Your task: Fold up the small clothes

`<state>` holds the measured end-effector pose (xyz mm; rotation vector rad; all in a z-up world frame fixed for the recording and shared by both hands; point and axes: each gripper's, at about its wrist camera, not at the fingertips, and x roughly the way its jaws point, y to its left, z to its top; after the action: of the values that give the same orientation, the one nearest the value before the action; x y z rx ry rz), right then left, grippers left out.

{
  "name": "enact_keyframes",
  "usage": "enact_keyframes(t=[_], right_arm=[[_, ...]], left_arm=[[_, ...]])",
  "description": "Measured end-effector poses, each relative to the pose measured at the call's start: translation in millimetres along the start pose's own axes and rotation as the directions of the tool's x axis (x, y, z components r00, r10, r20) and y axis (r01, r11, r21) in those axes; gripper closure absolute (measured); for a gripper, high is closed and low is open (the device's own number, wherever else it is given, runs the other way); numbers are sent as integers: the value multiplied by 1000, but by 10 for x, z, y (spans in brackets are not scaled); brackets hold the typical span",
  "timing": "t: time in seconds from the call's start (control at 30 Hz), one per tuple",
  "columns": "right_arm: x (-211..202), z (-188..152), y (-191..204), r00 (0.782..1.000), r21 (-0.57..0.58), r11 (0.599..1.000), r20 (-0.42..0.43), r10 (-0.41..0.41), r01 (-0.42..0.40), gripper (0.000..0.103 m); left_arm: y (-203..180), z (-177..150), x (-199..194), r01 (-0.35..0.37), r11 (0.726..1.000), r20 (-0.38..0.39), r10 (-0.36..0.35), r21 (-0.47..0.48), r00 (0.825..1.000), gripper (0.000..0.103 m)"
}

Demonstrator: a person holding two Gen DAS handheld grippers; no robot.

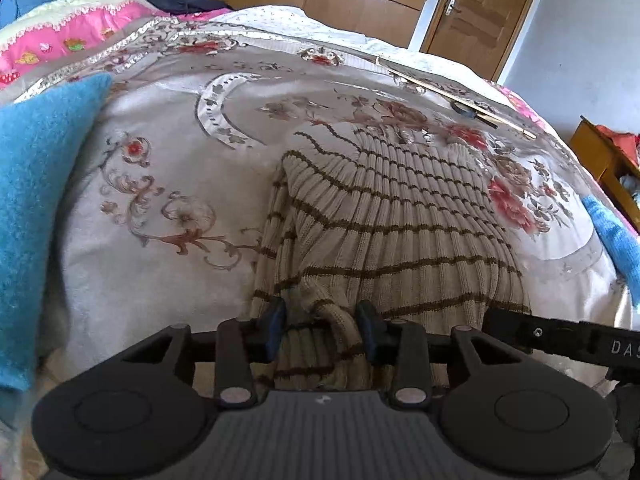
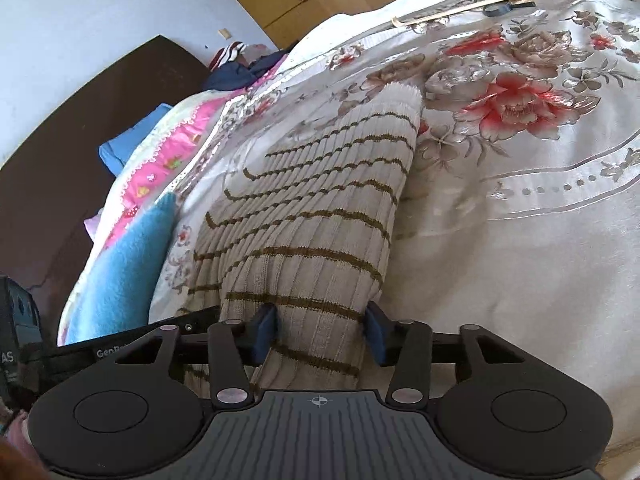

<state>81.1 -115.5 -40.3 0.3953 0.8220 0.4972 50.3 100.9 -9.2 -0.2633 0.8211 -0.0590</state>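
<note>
Two blue-padded fingers of the left gripper [image 1: 320,330] stand well apart in the left wrist view, with the near hem of a cream ribbed sweater [image 1: 384,216] with thin brown stripes bunched between them; neither pad visibly presses the knit, so this claw is wide. The sweater lies along the middle of a floral bedspread [image 1: 160,160], running away from the camera. A blue fuzzy garment [image 1: 36,208] lies at the left edge, a thin wooden stick [image 1: 452,94] lies far back on the bed, and a wooden door [image 1: 476,12] shows behind

From the right wrist view, the right gripper [image 2: 320,330] likewise straddles the sweater [image 2: 320,200] edge, fingers spread wide, fabric filling the gap. The blue garment [image 2: 124,276] lies left of the sweater, beside a pink-trimmed quilt [image 2: 176,144]
</note>
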Motion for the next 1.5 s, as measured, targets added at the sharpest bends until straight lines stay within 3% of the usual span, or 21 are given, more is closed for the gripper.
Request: enact_keyframes(t=[0.27, 0.4, 0.6, 0.83, 1.1, 1.33, 1.5], right_arm=[[-225, 84, -248, 994, 56, 995, 64, -91, 87, 62], [-318, 7, -290, 993, 101, 991, 70, -94, 87, 59], [-505, -132, -3, 975, -24, 982, 121, -185, 189, 58], [-513, -411, 248, 976, -126, 970, 93, -197, 208, 58], [-573, -458, 240, 963, -93, 963, 120, -240, 251, 58], [-606, -530, 397, 964, -152, 957, 140, -225, 245, 56], [-625, -532, 391, 963, -132, 960, 143, -228, 247, 56]], left_arm=[[-326, 3, 165, 86, 995, -25, -85, 56, 996, 54], [-344, -26, 113, 75, 994, -4, -75, 76, 997, 54], [-364, -128, -106, 8, 996, 22, -10, 93, 1000, 46], [-589, -294, -213, -73, 980, 35, 67, 186, 997, 39], [-602, -356, -315, -87, 981, 35, 82, 174, 996, 32], [-694, -407, -382, -105, 973, 52, 97, 207, 994, 27], [-700, -428, -429, -83, 977, 44, 76, 199, 996, 16]])
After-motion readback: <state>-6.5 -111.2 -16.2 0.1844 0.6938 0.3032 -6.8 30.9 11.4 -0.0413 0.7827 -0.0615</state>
